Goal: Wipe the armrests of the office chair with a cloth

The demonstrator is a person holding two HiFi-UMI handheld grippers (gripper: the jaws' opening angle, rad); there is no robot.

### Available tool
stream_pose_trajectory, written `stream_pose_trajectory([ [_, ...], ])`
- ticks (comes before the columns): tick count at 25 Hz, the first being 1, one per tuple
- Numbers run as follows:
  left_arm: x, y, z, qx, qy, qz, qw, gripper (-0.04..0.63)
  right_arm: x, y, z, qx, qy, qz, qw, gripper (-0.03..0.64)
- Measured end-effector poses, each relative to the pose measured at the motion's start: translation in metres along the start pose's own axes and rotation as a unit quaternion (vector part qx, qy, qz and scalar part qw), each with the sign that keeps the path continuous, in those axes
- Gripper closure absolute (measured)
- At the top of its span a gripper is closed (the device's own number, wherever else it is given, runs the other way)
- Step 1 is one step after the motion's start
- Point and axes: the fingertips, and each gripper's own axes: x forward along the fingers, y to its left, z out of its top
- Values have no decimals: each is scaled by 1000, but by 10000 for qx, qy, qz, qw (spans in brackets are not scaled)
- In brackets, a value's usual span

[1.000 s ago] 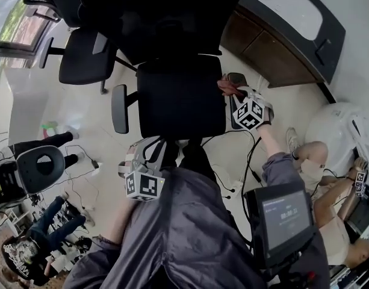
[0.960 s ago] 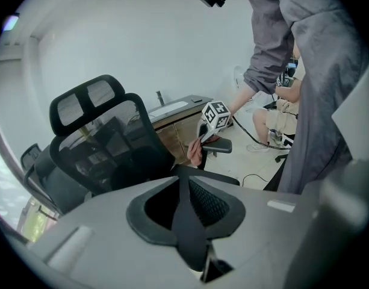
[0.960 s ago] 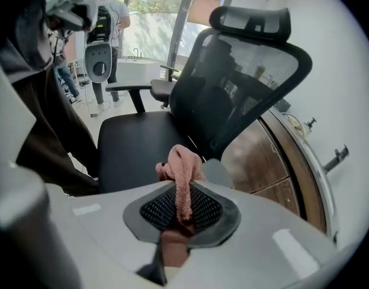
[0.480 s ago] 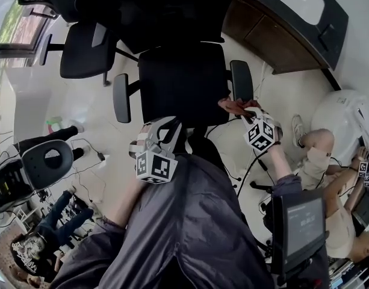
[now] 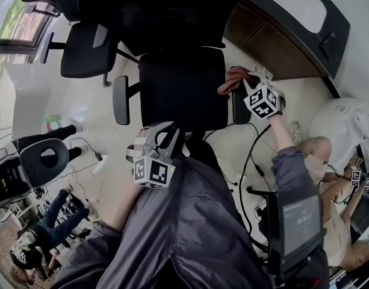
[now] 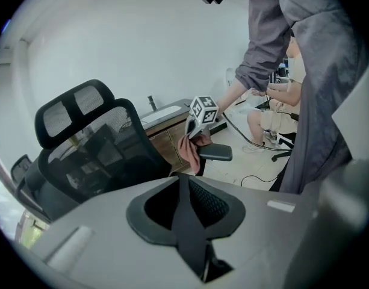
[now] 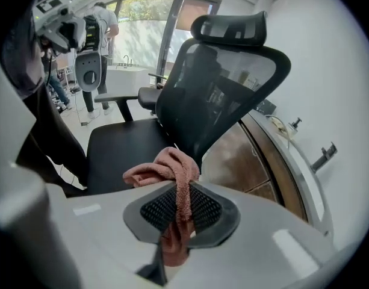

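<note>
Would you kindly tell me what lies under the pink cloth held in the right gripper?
The office chair's black padded armrest; the pink terry cloth hangs over one end, hiding that end and whether they touch.

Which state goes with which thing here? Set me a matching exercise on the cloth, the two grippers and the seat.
Things:
1. cloth
2. left gripper
3. right gripper
4. seat

States:
A. black, nothing on it
B. jaws together, empty
C. pink
D. clamped on the cloth

Pairs: 1-C, 2-B, 3-D, 4-A
</note>
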Motion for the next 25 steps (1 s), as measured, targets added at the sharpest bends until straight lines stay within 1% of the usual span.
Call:
stream_pose_trajectory([
  [2,-2,0,0,-19,45,20,10000,528,21,-4,3,-84,156,70,9998,575],
  [5,2,3,3,-29,29,60,10000,528,39,-4,-9,-101,485,257,9984,575],
  [9,-2,7,1,-34,-10,97,9999,528,26,26,-23,-109,694,356,9969,575],
  [13,2,4,6,7,-116,30,9999,528,2,71,-38,-317,594,544,9962,575],
  [17,0,2,7,96,-205,-54,9997,528,-23,107,-54,-235,626,567,9962,575],
  [20,-6,-1,3,133,-201,-98,9997,528,-37,137,-61,-214,660,699,9951,575],
  [23,-7,0,3,164,-213,-93,9996,528,-46,149,-64,-295,633,845,9940,575],
  [25,-7,-1,2,167,-213,-83,9996,528,-49,139,-58,-330,492,771,9953,577],
])
